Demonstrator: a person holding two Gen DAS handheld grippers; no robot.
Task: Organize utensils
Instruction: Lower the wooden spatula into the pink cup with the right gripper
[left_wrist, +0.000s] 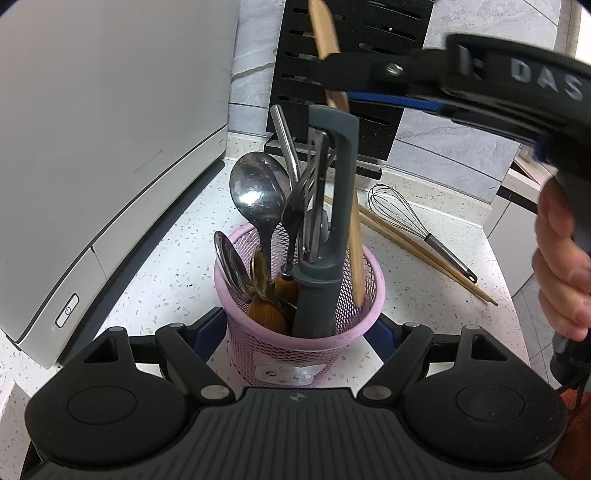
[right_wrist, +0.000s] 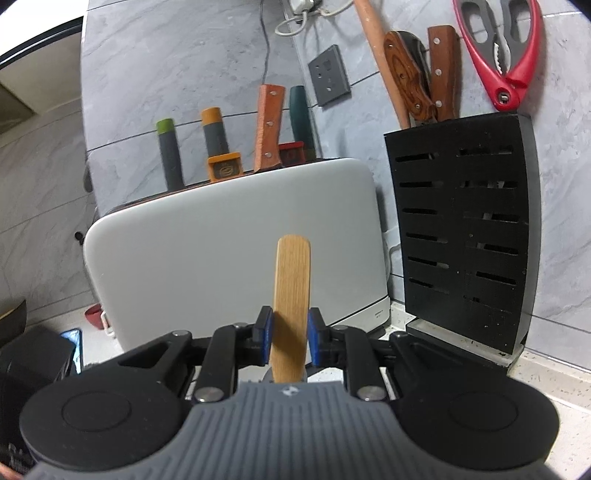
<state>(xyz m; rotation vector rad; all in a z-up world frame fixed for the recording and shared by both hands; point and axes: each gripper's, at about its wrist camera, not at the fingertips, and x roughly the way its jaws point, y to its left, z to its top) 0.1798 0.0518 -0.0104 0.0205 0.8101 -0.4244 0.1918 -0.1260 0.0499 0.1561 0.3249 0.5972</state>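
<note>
Left wrist view puts your left gripper (left_wrist: 301, 328) spread wide around the pink mesh holder (left_wrist: 301, 332), one finger on each side of its wall; whether the pads actually touch the mesh is hidden. The holder stands on the speckled counter (left_wrist: 166, 266) and carries a large metal spoon (left_wrist: 255, 192), a fork (left_wrist: 295, 210), a grey peeler (left_wrist: 328, 229) and several brown-handled pieces. The wooden spatula (left_wrist: 354, 240) leans with its lower end inside the holder, at the right side of the rim. Your right gripper (left_wrist: 325, 70) reaches in from the upper right and has its fingers closed on the spatula's upper shaft. On the counter to the right lie a wire whisk (left_wrist: 410, 221) and a pair of chopsticks (left_wrist: 417, 251), touching each other.

In the right wrist view, the blue pads (right_wrist: 266, 332) press both edges of the spatula (right_wrist: 291, 295), which stands upright between them. Behind sit a grey appliance (right_wrist: 229, 243) and a black knife block (right_wrist: 461, 229).
</note>
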